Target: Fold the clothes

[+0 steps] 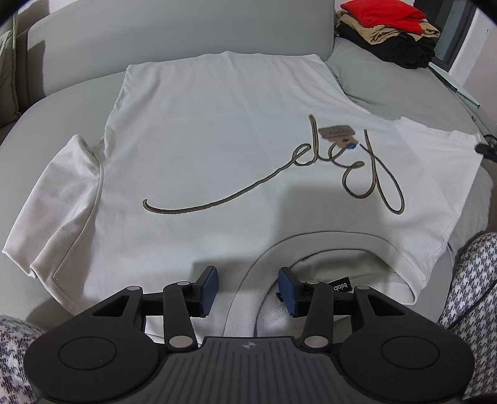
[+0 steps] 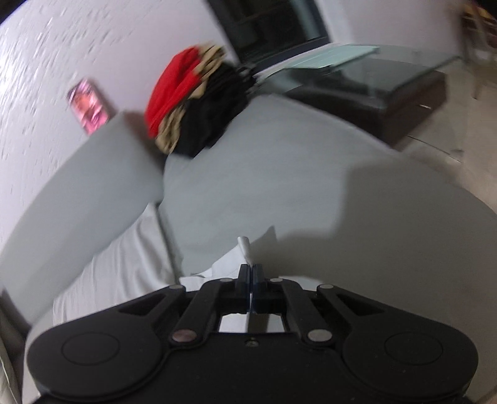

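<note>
White T-shirt [image 1: 217,149] lies flat, front up, on grey sofa seat [image 1: 388,80]; collar toward the camera, hem at 12 o'clock against sofa backrest [image 1: 170,28]; script embroidery [image 1: 279,174] runs across chest w/ a hang tag [image 1: 337,132] lying on it; one sleeve spread at 9 o'clock, the other at 3 o'clock.

Left gripper [image 1: 247,287]: fingers apart, blue pads [image 1: 208,287] straddling the ribbed collar [image 1: 248,298] at 6 o'clock; pads low over the fabric, contact cannot be confirmed; nothing clamped. Neck label [image 1: 341,284] visible just beside the pad at the 3 o'clock side.

Right gripper [image 2: 251,273]: fingers together, pinching white fabric of the same T-shirt [image 2: 124,273]; a small fold of cloth sticks up past the fingertips; right wrist view is motion-blurred, so exact grip pt on the garment cannot be told.

Stack of folded clothes [image 1: 385,28], red on top, tan and black below, sits at 1 o'clock on the sofa, well apart from the shirt; same stack at 11 o'clock in right wrist view. Glass-top table [image 2: 388,80] at 1 o'clock beyond the sofa. Houndstooth fabric [image 1: 466,279] at 4 o'clock edge of left wrist view.
</note>
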`<state>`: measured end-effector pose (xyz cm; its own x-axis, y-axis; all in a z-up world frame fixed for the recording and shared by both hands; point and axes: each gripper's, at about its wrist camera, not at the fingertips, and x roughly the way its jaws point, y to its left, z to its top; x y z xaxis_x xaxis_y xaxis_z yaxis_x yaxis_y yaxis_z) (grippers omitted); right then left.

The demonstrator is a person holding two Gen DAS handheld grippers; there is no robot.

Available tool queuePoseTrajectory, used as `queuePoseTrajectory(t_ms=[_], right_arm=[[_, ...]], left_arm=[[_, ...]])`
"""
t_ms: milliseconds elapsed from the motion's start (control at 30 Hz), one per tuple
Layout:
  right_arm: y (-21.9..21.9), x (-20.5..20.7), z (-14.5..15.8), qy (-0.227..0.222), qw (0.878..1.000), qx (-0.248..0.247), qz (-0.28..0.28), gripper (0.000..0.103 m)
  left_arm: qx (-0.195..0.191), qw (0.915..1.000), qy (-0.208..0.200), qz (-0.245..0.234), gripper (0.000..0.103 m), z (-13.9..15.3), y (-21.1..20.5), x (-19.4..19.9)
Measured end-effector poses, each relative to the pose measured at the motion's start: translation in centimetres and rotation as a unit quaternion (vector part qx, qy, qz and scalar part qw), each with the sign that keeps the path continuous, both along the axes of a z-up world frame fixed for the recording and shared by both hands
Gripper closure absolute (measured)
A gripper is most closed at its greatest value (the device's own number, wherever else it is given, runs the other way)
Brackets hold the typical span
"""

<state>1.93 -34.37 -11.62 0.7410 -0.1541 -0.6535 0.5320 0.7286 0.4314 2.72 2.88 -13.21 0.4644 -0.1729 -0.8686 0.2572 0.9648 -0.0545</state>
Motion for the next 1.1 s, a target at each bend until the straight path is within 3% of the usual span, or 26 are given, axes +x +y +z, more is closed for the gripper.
queuePoseTrajectory(t_ms=[167,233,300,400,567,767,967,1100], right_arm=[[0.1,0.0,-2.5,0.050,0.999,-0.008,0.004,0.100],[0.0,-0.4,-2.0,0.044,0.999,-0.005,0.002,0.096],[0.0,-0.8,-1.0,0.035,0.999,-0.004,-0.002,0.075],[0.2,-1.2,0.8,0.003,1.000,-0.008,0.000,0.066],[0.6,3.3,1.9,-0.022,0.996,0.005,0.083,0.065],[2.5,11.7,-0.9,0.051,0.984,-0.010,0.170,0.067],[4.4,15.0,-3.3,0.102,0.971,-0.072,0.202,0.067],[6.1,14.9,-4.0,0.120,0.953,-0.153,0.231,0.077]], left_arm=[[0.002,1.0000,0.000,-0.003,0.060,-0.1,0.1,0.1],[0.002,1.0000,-0.001,-0.004,0.060,-0.1,0.1,0.1],[0.002,1.0000,0.000,-0.003,0.060,-0.1,0.0,0.1],[0.006,1.0000,0.000,-0.004,0.060,0.0,-0.2,0.1],[0.009,0.9999,0.003,-0.006,0.060,0.1,-0.3,0.1],[0.004,0.9999,0.008,-0.007,0.059,0.1,-0.1,0.3],[0.005,0.9999,0.008,-0.010,0.058,0.1,0.0,0.3],[0.006,0.9999,0.005,-0.012,0.058,0.0,0.0,0.4]])
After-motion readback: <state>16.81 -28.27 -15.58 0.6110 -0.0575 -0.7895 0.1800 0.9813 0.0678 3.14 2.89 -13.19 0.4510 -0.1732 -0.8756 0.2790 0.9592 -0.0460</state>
